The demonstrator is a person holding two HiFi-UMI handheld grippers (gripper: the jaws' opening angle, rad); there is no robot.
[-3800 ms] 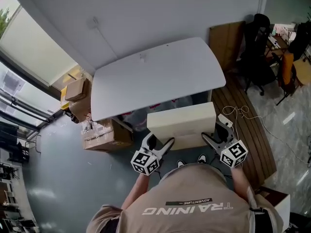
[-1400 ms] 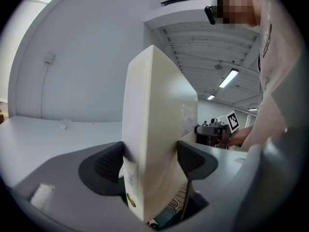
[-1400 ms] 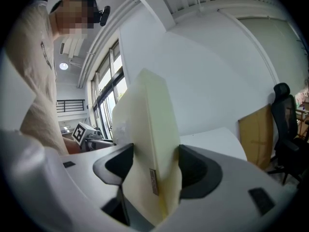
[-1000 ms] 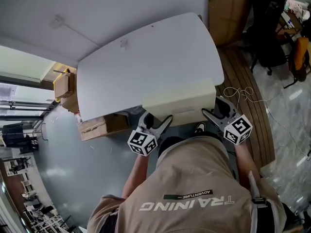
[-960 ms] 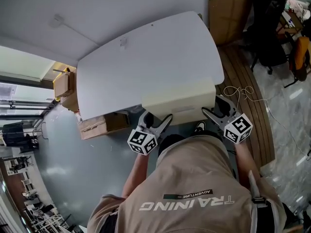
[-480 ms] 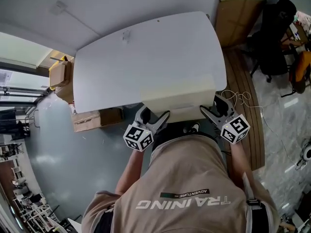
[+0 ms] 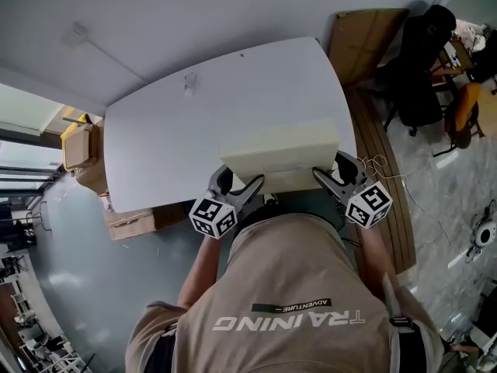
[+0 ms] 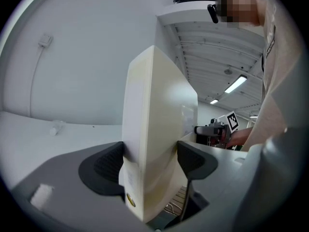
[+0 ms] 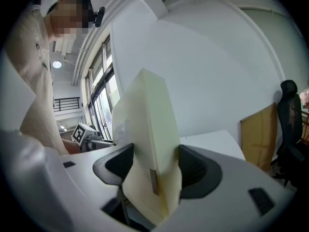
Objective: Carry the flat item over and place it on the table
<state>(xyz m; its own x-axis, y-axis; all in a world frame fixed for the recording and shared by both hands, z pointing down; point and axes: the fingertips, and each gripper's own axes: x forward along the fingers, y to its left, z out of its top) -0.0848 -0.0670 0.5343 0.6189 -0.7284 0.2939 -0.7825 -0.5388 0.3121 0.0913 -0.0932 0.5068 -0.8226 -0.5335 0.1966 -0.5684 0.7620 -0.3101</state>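
Grey flooring and a pale wall are surrounding a white worktop (image 7: 194,130), which is filling the middle of the head view. A cream flat panel (image 7: 279,146) is lying level over the worktop's near edge, toward its right end, and both tongs are gripping it from the person's side. The left tongs (image 8: 149,163) are clamping the panel near its left corner, with both dark pads pressing flat against its two faces. The right tongs (image 9: 153,166) are clamping the opposite corner in the same way, pads tight on the panel. Whether the panel's underside is touching the worktop cannot be told.

Near the worktop's far edge, a small pale object (image 7: 189,81) is lying well apart from the panel. Cardboard boxes (image 7: 128,222) are sitting on the floor at the worktop's left end, partly tucked beneath it. Beyond the worktop's far right corner, a brown cardboard sheet (image 7: 365,37) is leaning against the wall, and a black office chair (image 7: 419,68) is standing just beside it. Along the worktop's right side, a strip of wooden slats (image 7: 388,208) is running across the floor. The person's beige shirt (image 7: 295,301) is blocking the floor in front of the worktop.
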